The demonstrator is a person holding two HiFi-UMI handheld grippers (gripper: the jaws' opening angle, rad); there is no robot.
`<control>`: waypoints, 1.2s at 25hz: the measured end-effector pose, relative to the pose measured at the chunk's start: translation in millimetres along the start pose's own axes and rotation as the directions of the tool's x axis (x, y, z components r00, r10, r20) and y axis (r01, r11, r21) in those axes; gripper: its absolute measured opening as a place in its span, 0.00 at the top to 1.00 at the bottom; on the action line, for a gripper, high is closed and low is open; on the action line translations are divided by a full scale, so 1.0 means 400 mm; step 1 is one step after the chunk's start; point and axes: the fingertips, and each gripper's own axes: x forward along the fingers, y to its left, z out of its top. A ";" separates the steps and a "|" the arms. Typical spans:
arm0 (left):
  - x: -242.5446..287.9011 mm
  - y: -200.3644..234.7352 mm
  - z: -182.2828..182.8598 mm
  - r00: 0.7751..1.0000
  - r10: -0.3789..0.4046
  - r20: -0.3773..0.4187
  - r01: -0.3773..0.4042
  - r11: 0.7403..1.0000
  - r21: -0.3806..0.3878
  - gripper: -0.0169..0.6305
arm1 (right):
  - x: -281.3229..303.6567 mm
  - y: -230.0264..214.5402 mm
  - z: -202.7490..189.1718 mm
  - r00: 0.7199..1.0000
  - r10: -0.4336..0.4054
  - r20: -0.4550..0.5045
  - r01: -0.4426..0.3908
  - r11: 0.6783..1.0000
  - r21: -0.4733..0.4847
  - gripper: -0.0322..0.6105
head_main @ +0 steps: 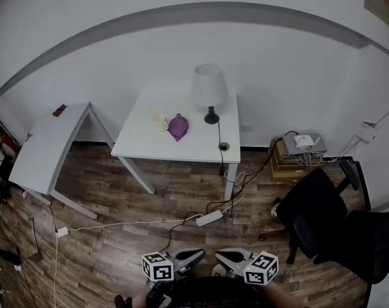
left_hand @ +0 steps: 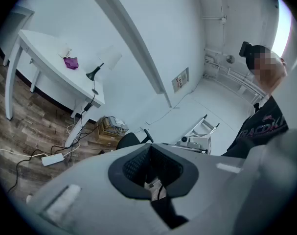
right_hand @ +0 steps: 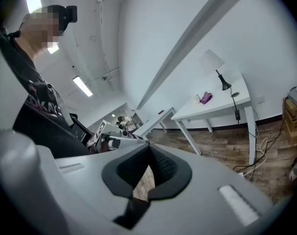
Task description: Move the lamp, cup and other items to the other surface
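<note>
1. Nearest me, at the bottom edge of the head view, the left gripper (head_main: 189,260) and the right gripper (head_main: 227,259) are held low and close to the person, their tips angled toward each other.
2. Each gripper view shows its dark ribbed pads drawn together with nothing between them, so both are closed and empty.
3. Just beyond the tips lies the brown wood-plank floor (head_main: 117,197), with a white power strip (head_main: 209,219) and loose cables ahead of them.
4. Farther out, straight ahead and well apart from both grippers, stands the white square table (head_main: 143,145). At its back right is the white-shaded table lamp with a black stem and base (head_main: 210,92). Beside it, to the left, lie a purple crumpled item (head_main: 177,126) and a small pale cup (head_main: 159,123), the two touching or nearly so.
5. What matters for the first reach is that the lamp stands upright, slightly right of the line between the grippers. I judge the right gripper the nearer one, and a side-on grip on the slim stem the natural approach.
6. From the lamp's base a black cord (head_main: 220,140) runs over the table's front edge to the floor, and it could drag.
7. Left of the square table, across a gap, stands the long white table (head_main: 43,149), which I take to be the other surface.
</note>
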 end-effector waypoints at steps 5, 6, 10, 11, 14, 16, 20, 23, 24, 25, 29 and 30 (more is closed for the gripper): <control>-0.008 -0.005 -0.004 1.000 0.002 0.002 -0.002 1.000 0.002 0.98 | -0.001 0.012 -0.002 1.000 0.002 0.002 -0.002 1.000 -0.007 0.95; -0.008 -0.006 -0.003 1.000 0.002 0.002 -0.002 1.000 0.002 0.98 | -0.001 0.012 -0.001 1.000 0.001 0.001 -0.001 1.000 -0.009 0.95; -0.007 -0.004 -0.003 1.000 0.000 0.002 0.000 1.000 0.001 0.98 | -0.001 0.011 0.000 1.000 -0.001 0.000 0.001 1.000 -0.012 0.95; -0.006 -0.004 -0.005 1.000 -0.001 0.002 0.001 1.000 0.001 0.98 | -0.002 0.011 -0.001 1.000 -0.002 -0.001 0.002 1.000 -0.013 0.95; 0.001 -0.004 -0.006 1.000 -0.002 -0.001 0.002 1.000 -0.001 0.98 | -0.007 0.010 0.003 1.000 0.006 0.009 -0.006 1.000 -0.014 0.95; 0.005 -0.004 -0.005 1.000 -0.004 -0.003 0.004 1.000 -0.003 0.98 | -0.009 0.012 0.010 1.000 0.015 0.021 -0.014 1.000 -0.016 0.95; 0.010 -0.003 -0.003 1.000 -0.006 -0.010 0.006 1.000 -0.002 0.98 | -0.013 0.009 0.016 0.999 0.015 0.033 -0.015 1.000 -0.020 0.94; 0.015 -0.005 -0.004 1.000 -0.008 -0.014 0.008 1.000 -0.001 0.98 | -0.020 0.005 0.023 0.999 0.015 0.050 -0.014 1.000 -0.013 0.94; 0.018 -0.007 -0.003 1.000 -0.011 -0.014 0.011 1.000 0.002 0.98 | -0.024 0.002 0.025 0.999 0.015 0.052 -0.014 1.000 -0.013 0.94; 0.019 -0.010 -0.001 1.000 -0.017 -0.015 0.017 1.000 0.006 0.98 | -0.029 -0.001 0.028 0.998 0.016 0.057 -0.015 1.000 -0.016 0.94; 0.026 -0.030 0.008 0.997 -0.069 -0.034 0.069 0.997 0.020 0.98 | -0.049 -0.018 0.055 0.996 0.017 0.091 -0.014 0.999 -0.032 0.94; 0.029 -0.033 0.008 0.996 -0.077 -0.038 0.078 0.997 0.025 0.98 | -0.051 -0.020 0.060 0.995 0.017 0.099 -0.014 0.999 -0.032 0.94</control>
